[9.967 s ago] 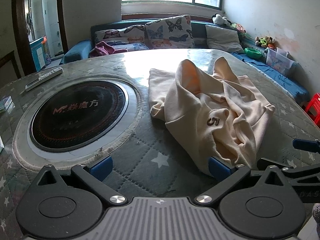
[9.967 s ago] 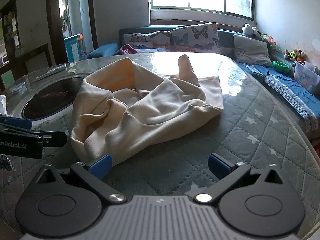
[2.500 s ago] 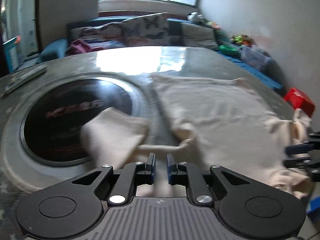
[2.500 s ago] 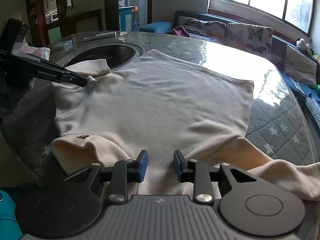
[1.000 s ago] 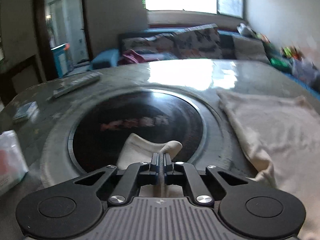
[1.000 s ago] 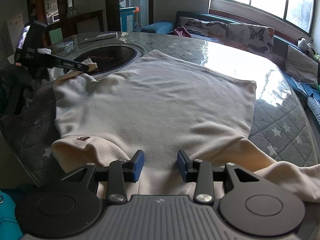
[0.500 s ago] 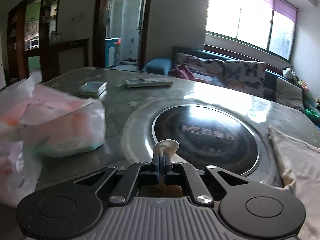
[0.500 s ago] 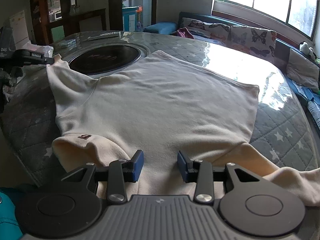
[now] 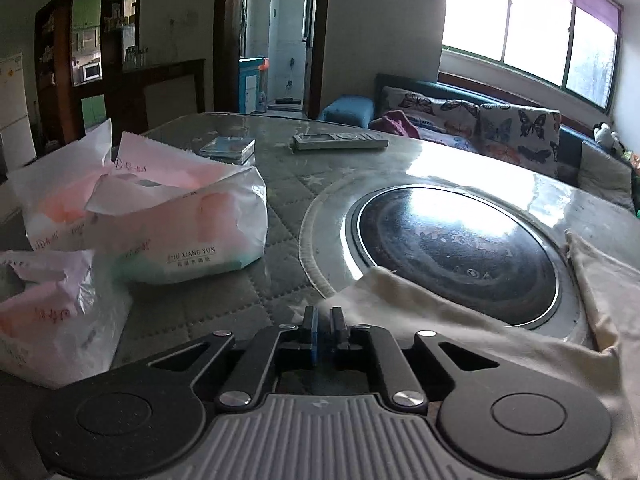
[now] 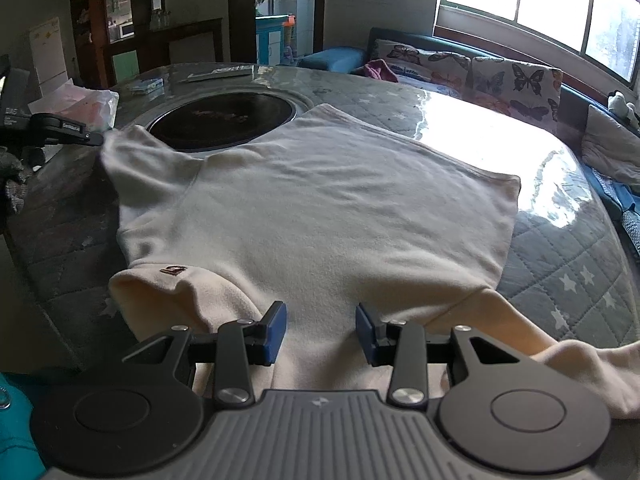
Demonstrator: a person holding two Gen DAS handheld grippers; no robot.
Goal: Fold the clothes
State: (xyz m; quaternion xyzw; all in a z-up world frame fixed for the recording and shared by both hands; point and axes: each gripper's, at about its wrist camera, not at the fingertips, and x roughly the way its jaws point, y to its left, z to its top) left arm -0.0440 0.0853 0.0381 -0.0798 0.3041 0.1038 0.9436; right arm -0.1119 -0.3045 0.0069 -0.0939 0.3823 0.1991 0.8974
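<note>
Shirt: The cream shirt point(image 10: 320, 208) lay spread out flat on the quilted table point(image 10: 568, 264), with no fold in its body.
Near edge of shirt: It sat right under and between the right jaws, likely so it could be picked up from there.
Right gripper: The right gripper point(image 10: 321, 334) had its jaws wide apart, holding nothing. The blue pads point(image 10: 275, 332) sat just above the cloth.
Left gripper: The left gripper point(image 9: 324, 330) had its jaws almost together with a thin gap. No cloth showed between them.
Left sleeve: The sleeve point(image 9: 420, 304) lay stretched out just ahead and to the right of the left jaws, its tip near them. It looked pulled out straight so the shirt would lie flat.
Right sleeve: The other sleeve point(image 10: 532, 356) lay to the right of the right jaws, bunched and not yet flat.
Black round plate: The black round plate point(image 9: 456, 252) sat ahead of the left jaws, and the sleeve covered a bit of its rim.
Bags: White and pink bags point(image 9: 152, 220) sat to the left of the left jaws, well away from the shirt.
Stage: The shirt looked smoothed and ready for folding.
</note>
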